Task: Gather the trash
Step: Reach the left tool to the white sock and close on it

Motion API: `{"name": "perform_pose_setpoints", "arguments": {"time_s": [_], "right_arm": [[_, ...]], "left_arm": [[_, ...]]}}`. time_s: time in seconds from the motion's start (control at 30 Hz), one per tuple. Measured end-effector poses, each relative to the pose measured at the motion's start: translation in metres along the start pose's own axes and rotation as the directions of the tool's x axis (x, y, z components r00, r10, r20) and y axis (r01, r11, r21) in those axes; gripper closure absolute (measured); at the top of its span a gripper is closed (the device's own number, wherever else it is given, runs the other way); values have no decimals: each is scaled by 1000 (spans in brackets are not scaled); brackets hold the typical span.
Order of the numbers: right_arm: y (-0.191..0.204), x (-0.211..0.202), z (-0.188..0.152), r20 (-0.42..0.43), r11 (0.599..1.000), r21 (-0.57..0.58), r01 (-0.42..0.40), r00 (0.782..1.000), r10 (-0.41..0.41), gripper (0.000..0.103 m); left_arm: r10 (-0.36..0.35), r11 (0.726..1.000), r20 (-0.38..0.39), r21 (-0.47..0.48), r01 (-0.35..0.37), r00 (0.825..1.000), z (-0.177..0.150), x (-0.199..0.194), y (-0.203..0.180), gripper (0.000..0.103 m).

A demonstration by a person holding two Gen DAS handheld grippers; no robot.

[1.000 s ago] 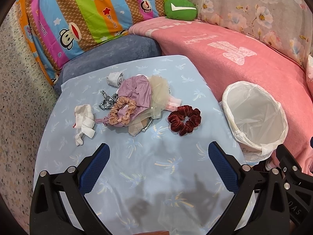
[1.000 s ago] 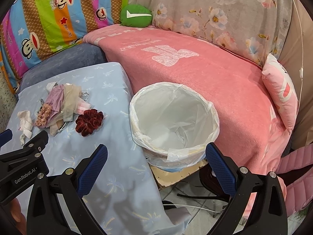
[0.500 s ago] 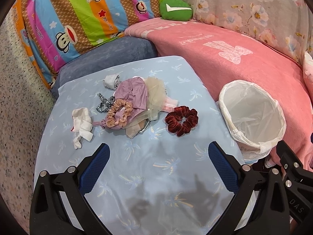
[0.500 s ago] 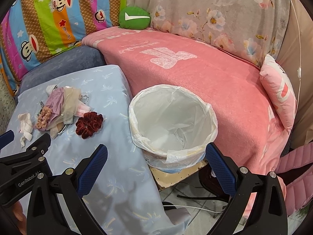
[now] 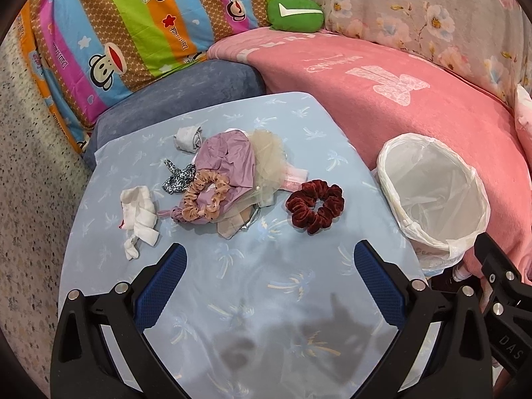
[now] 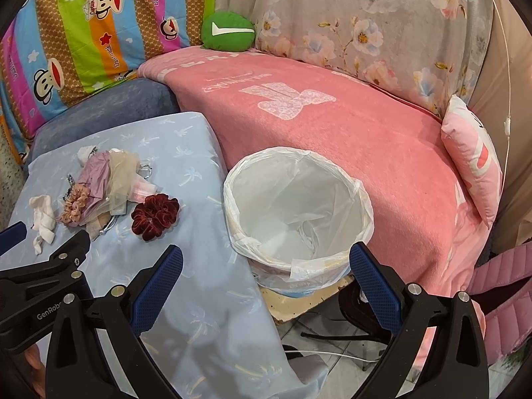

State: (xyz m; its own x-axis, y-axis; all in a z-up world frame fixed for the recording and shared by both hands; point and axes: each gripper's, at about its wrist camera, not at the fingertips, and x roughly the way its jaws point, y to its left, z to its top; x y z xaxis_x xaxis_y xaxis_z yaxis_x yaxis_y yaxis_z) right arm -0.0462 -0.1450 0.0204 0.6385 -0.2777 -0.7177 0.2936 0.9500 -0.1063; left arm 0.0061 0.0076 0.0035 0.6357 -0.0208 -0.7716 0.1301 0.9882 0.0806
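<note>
Both the left gripper [image 5: 267,266] and the right gripper [image 6: 266,266] hang spread wide and empty. The trash looks to be two crumpled white tissues: one [image 5: 138,211] near the tabletop's [image 5: 232,299] left edge, a smaller wad [image 5: 188,138] toward its far edge. Both seem featherlight, soft and crushable, so pinching the bulkiest fold should work. The lined bin [image 6: 362,212] stands just beside the right edge.

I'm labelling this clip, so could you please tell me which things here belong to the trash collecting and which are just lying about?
Part of the job:
- white crumpled tissue
- grey crumpled tissue
- lined bin
- left gripper, open
- right gripper, open

Probably just lying about:
- dark red scrunchie
- peach scrunchie
- purple cloth
- green cushion
- pink blanket
</note>
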Motion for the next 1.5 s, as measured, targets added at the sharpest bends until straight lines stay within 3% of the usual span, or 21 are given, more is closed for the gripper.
{"name": "perform_pose_setpoints", "arguments": {"time_s": [0.27,0.7,1.0,1.17,1.33,1.43,1.5], "right_arm": [[19,8,10,10,999,23,-30,999,30,6],[74,51,17,3,990,54,-134,991,134,6],[136,73,29,-9,976,-6,-220,976,220,6],[176,81,35,-20,965,-52,-258,966,257,6],[210,90,36,-47,953,-67,-296,955,294,9],[230,96,35,-72,944,-76,-321,946,316,18],[241,102,31,-89,939,-83,-332,941,325,27]], "left_arm": [[25,999,4,-31,-25,1000,4,15,26,7],[108,988,-12,-111,-108,994,4,80,123,7],[95,976,-47,-190,-102,994,-5,122,180,7],[33,967,-134,-246,-66,990,-7,146,201,7],[-8,946,-143,-321,-38,990,-14,151,211,7],[-23,939,-142,-342,-27,990,-16,153,213,9],[-41,935,-134,-355,-9,990,-18,154,216,17]]}}
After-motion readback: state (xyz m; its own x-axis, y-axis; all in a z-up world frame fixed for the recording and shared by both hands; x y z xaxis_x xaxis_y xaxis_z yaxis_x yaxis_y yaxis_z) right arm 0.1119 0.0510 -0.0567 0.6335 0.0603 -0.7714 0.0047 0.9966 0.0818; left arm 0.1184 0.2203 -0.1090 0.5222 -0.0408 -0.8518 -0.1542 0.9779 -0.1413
